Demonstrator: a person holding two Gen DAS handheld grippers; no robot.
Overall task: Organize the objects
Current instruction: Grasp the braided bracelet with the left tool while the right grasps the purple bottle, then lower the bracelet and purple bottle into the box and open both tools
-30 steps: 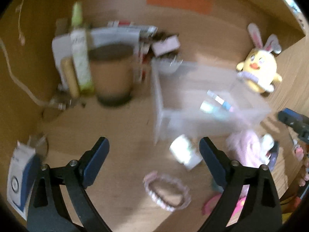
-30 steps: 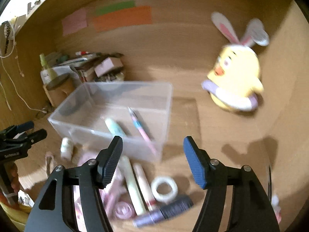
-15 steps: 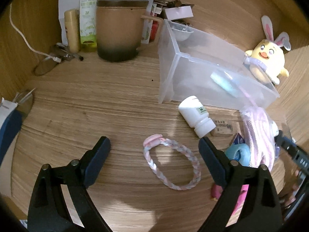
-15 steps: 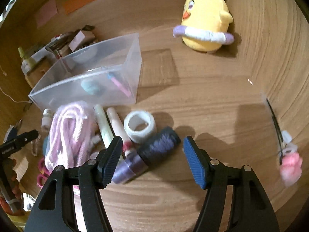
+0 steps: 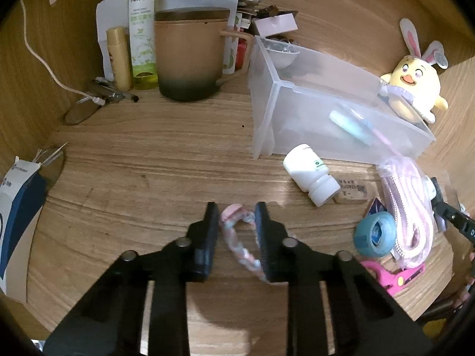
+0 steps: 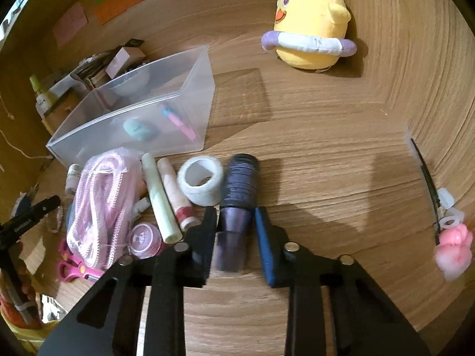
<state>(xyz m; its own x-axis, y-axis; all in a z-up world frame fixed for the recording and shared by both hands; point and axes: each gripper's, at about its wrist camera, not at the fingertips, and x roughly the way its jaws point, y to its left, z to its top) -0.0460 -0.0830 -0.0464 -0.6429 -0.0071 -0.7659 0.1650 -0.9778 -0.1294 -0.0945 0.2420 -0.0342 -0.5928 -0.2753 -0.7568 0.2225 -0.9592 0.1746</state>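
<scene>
My left gripper [image 5: 236, 216] is closed around a pink braided hair band [image 5: 237, 241] that lies on the wooden desk; the band is squeezed narrow between the fingers. My right gripper [image 6: 234, 222] is closed around the handle of a dark purple brush [image 6: 236, 204] lying on the desk. A clear plastic bin [image 5: 332, 112] stands behind, holding a teal tube and a pink pen; it also shows in the right wrist view [image 6: 139, 115].
A white pill bottle [image 5: 310, 175], blue tape roll [image 5: 375, 233], bagged pink cord [image 5: 406, 210] and pink scissors [image 5: 392, 276] lie right. A brown mug [image 5: 188, 59] and bottles stand behind. White tape roll [image 6: 203, 182], tubes [image 6: 161, 198], yellow plush [image 6: 308, 26], pink hair clip [image 6: 452, 247].
Both grippers have dropped toward the desk and gone from wide open to closed: the left around the hair band, the right around the purple brush handle.
</scene>
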